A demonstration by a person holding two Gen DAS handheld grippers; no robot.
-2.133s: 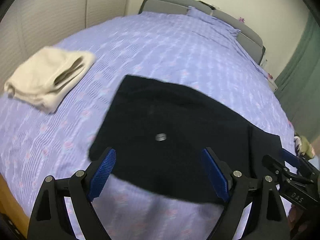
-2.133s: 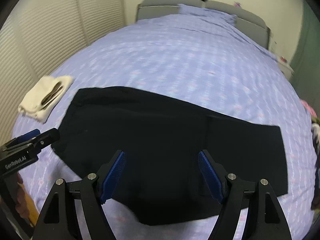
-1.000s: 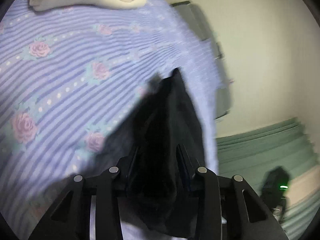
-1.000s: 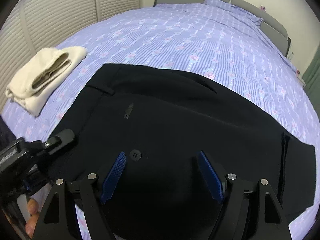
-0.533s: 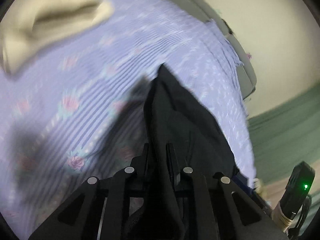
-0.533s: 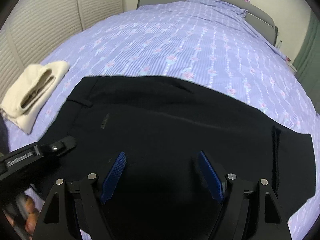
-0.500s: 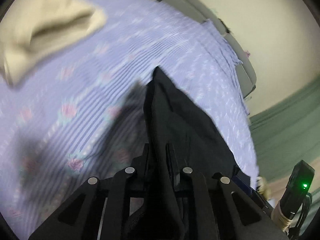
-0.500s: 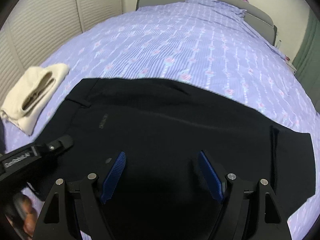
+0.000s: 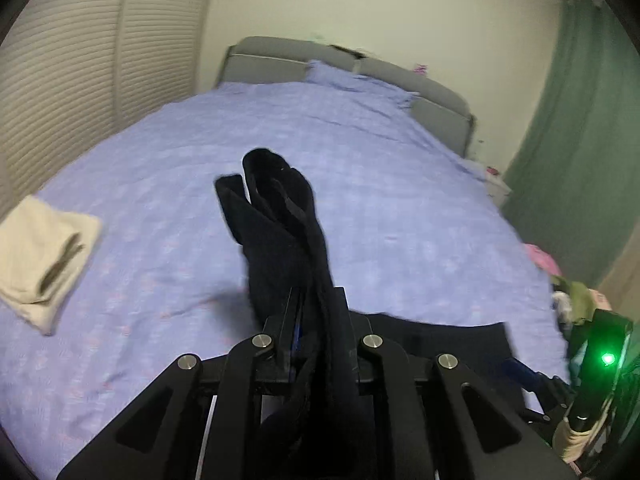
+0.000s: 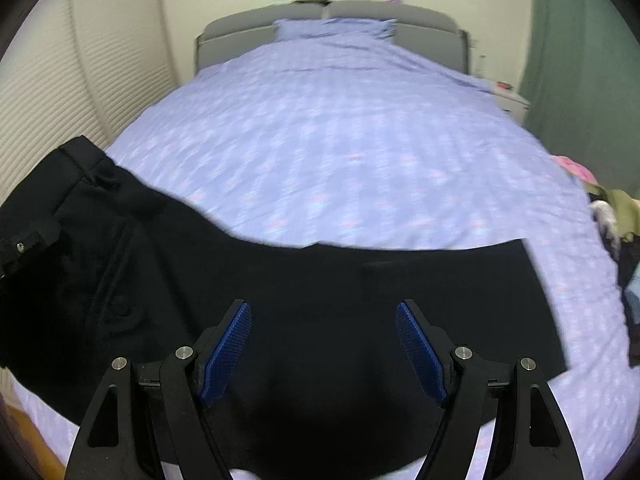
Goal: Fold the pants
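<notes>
Left claw [image 9: 316, 320] is clamped tight on a bunched section of the black pants [image 9: 280, 232] — fabric stands up out of the closed jaws toward 12 o'clock, its looped end raised above the bed [image 9: 400, 200]. Rest of the pants trails toward 3 o'clock in the left wrist view, lying flat on the lavender bedspread.

Right claw [image 10: 324, 344] hangs wide open over the pants [image 10: 340, 280], blue pads [image 10: 226, 348] well apart, nothing between them. In the right wrist view the garment spreads across the near edge of the bed [image 10: 340, 128] from 9 to 3 o'clock; waistband end at approx 9 o'clock is lifted, w/ the left tool's black tip touching it, and the leg hem lies flat at 3 o'clock.

Folded cream garment [image 9: 40, 256] sits on the bed at 9 o'clock in the left wrist view, well apart from the pants. Grey headboard [image 10: 332, 20] and pillow [image 10: 332, 28] at 12 o'clock, green curtain [image 9: 580, 140] at 2 o'clock — clothes pile [image 10: 616, 216] beside the bed at 3 o'clock.
</notes>
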